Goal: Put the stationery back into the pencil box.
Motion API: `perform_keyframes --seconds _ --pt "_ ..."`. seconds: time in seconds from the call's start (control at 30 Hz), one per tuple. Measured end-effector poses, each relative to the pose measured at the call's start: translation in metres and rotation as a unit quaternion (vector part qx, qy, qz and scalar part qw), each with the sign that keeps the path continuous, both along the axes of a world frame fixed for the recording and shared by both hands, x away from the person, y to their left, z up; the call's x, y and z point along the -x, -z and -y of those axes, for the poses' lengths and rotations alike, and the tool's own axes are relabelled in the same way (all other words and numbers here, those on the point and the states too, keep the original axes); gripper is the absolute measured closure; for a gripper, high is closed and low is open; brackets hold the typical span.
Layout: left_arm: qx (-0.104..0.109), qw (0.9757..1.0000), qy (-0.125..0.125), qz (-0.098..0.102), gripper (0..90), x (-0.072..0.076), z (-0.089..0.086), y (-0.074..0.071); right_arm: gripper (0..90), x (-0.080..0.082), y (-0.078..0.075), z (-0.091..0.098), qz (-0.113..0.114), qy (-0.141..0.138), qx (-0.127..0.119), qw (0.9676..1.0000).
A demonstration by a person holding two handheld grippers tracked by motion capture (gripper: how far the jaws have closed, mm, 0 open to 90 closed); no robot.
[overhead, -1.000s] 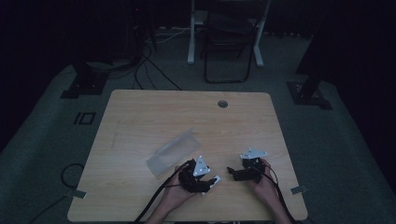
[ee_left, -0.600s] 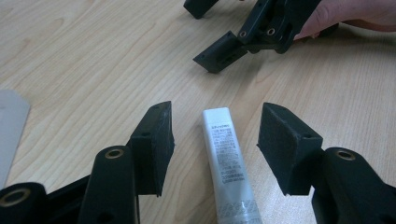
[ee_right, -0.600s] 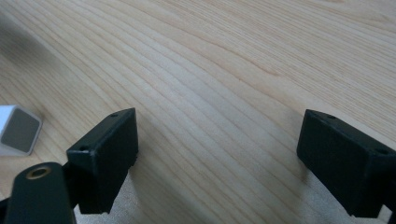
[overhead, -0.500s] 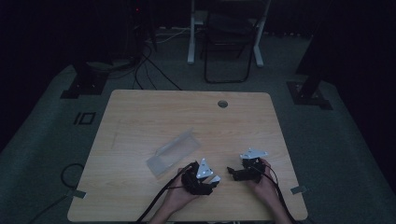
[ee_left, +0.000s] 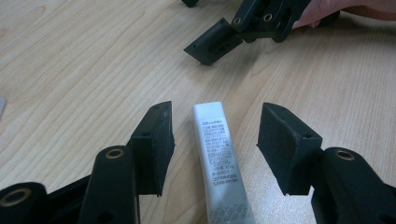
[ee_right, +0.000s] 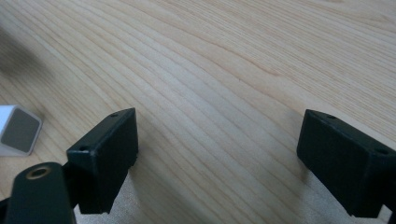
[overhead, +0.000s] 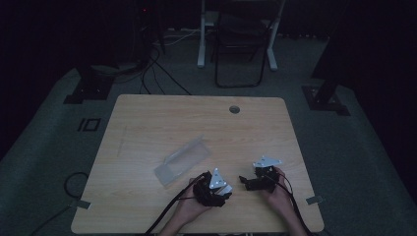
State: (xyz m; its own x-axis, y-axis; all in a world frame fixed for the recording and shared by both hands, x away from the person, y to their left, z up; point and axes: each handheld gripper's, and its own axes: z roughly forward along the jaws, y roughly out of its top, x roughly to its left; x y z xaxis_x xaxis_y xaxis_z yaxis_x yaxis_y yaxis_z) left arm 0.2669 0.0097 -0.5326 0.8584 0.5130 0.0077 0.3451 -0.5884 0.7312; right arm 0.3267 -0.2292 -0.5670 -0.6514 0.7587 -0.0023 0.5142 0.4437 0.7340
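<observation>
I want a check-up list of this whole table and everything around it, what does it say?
Surface: wooden table, bare grain, round hole near the far edge.
Job's things: white tube with printed text lying flat between the left gripper's open jaws, untouched.
Clutter: clear plastic sleeve lying mid-table.
Grippers: left gripper open around the tube; right gripper open over bare wood.
Cables: black cables trail from the grippers off the near edge.
Surroundings: dim room, folding chair beyond the table, floor cables.
</observation>
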Motion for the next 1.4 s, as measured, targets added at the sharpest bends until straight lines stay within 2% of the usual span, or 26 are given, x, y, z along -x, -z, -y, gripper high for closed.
perform_keyframes --seconds 0.43,0.87,1.4 --pt "-0.014 0.9999 -0.002 -0.007 48.3 -0.004 0.005 0.009 12.6 0.0 0.0 0.0 0.0 0.0 0.0 1.0" --pt "-0.03 0.9994 0.0 -0.015 63.2 -0.004 0.007 0.013 12.6 0.0 0.0 0.0 0.0 0.0 0.0 1.0" --pt "-0.051 0.9986 0.001 -0.012 67.8 -0.005 0.01 0.018 12.6 0.0 0.0 0.0 0.0 0.0 0.0 1.0"
